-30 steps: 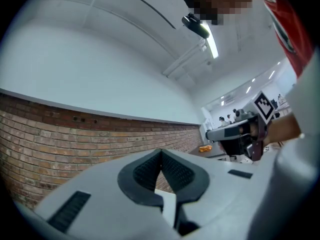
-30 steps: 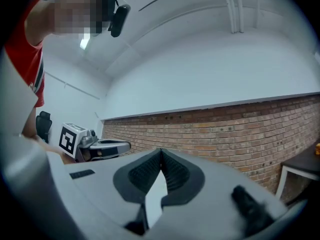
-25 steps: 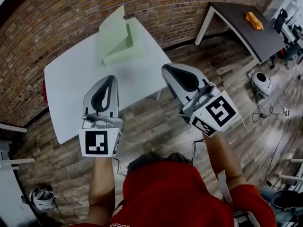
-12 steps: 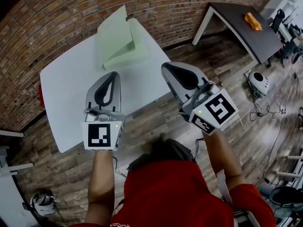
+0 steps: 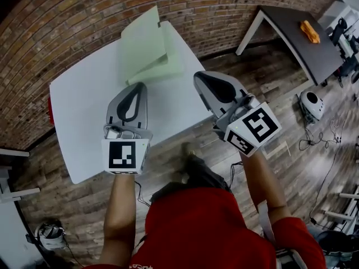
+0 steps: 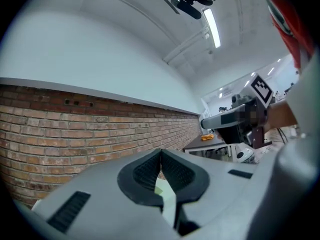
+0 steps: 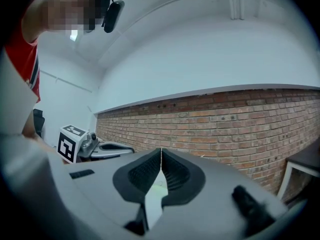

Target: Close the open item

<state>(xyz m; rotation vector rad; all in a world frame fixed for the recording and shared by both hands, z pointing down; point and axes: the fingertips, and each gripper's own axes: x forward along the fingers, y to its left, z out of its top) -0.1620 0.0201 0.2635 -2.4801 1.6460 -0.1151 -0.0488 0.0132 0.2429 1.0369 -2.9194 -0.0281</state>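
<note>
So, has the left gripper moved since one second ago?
Yes. The left gripper has come forward over the white table, nearer the green box.

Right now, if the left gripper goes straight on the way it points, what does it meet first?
Probably the open green box on the white table; the left gripper, jaws shut, points at it, depth unclear.

Head cam down; gripper cams level, share wall (image 7: 240,129).

Open green box (image 5: 152,54) on white table (image 5: 84,108)
</note>
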